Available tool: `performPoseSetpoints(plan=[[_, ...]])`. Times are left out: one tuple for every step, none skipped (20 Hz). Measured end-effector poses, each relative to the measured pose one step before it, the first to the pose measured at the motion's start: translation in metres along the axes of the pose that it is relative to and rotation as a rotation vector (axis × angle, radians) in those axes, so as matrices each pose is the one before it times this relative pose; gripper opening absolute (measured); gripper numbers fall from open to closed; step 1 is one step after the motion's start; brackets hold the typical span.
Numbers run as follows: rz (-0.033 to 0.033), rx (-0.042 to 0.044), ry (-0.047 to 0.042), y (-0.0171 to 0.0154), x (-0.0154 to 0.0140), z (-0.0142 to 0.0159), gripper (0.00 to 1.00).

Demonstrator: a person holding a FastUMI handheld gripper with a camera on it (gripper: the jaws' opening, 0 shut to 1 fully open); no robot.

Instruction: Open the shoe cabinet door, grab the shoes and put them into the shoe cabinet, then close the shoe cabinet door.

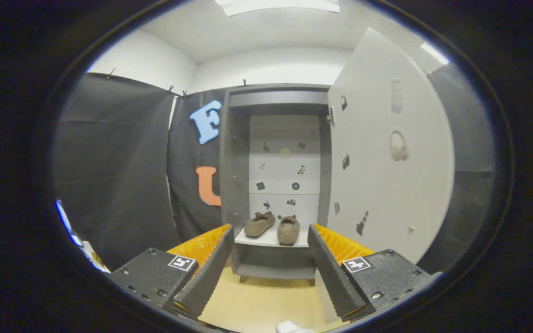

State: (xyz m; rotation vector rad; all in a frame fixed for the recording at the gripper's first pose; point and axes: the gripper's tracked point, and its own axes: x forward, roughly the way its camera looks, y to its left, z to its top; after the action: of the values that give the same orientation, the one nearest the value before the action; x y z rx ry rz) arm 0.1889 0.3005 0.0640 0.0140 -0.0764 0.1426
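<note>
A tall grey shoe cabinet [236, 152] stands straight ahead with its white door [387, 152] swung wide open to the right. Two brown shoes sit side by side on the white lower shelf [266, 240]: the left shoe [259, 224] angled, the right shoe [288, 229] pointing toward me. My gripper [271, 236] is open with nothing between its fingers. It is well back from the cabinet, and the shoes show in the gap beyond the fingertips.
Black cloth walls flank the cabinet on the left and behind the door on the right. Light wooden floor [262, 300] stretches between me and the cabinet. The door's inner face and the cabinet's back panel carry small dark stickers. A small white object [289, 327] lies at the floor's near edge.
</note>
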Motion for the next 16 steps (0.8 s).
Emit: performPoseSetpoints(plan=[[-0.01151, -0.01064, 0.0007, -0.01152, -0.01713, -0.00103, 1.0], [-0.01732, -0.00979, -0.00118, -0.01219, -0.01654, 0.00012, 1.0], [-0.01601, -0.00368, -0.00103, -0.01169, -0.01455, 0.00213, 1.0], [-0.01808, 0.00363, 0.00609, -0.01098, -0.0102, 0.00145, 1.0], [-0.01461, 0.00973, 0.00434, -0.00941, -0.00876, 0.00112, 1.0], [-0.01651, 0.00498, 0.00061, -0.01315, -0.00875, 0.0008, 1.0], [-0.02833, 0.00417, 0.00782, -0.01651, -0.00743, -0.0011, 1.0], [-0.02075, 0.00714, -0.00454, -0.01656, -0.00599, -0.00013, 1.0], [-0.02017, 0.00886, 0.00097, -0.01511, -0.00553, 0.00109, 1.0], [-0.02001, 0.01256, 0.00281, -0.01712, -0.00135, -0.00127, 1.0], [-0.02253, 0.00975, 0.0088, -0.01811, 0.00182, -0.00422, 1.0], [-0.01461, 0.01075, 0.00376, -0.01652, 0.00314, -0.00163, 1.0], [-0.00703, 0.00988, 0.00567, -0.01316, 0.00604, -0.00168, 1.0], [0.00019, 0.00712, 0.00645, -0.01238, 0.00676, -0.00233, 1.0], [0.00144, 0.00757, 0.0107, -0.01236, 0.00846, -0.00233, 1.0], [0.00811, 0.00711, 0.01301, -0.00957, 0.00915, -0.00184, 1.0]])
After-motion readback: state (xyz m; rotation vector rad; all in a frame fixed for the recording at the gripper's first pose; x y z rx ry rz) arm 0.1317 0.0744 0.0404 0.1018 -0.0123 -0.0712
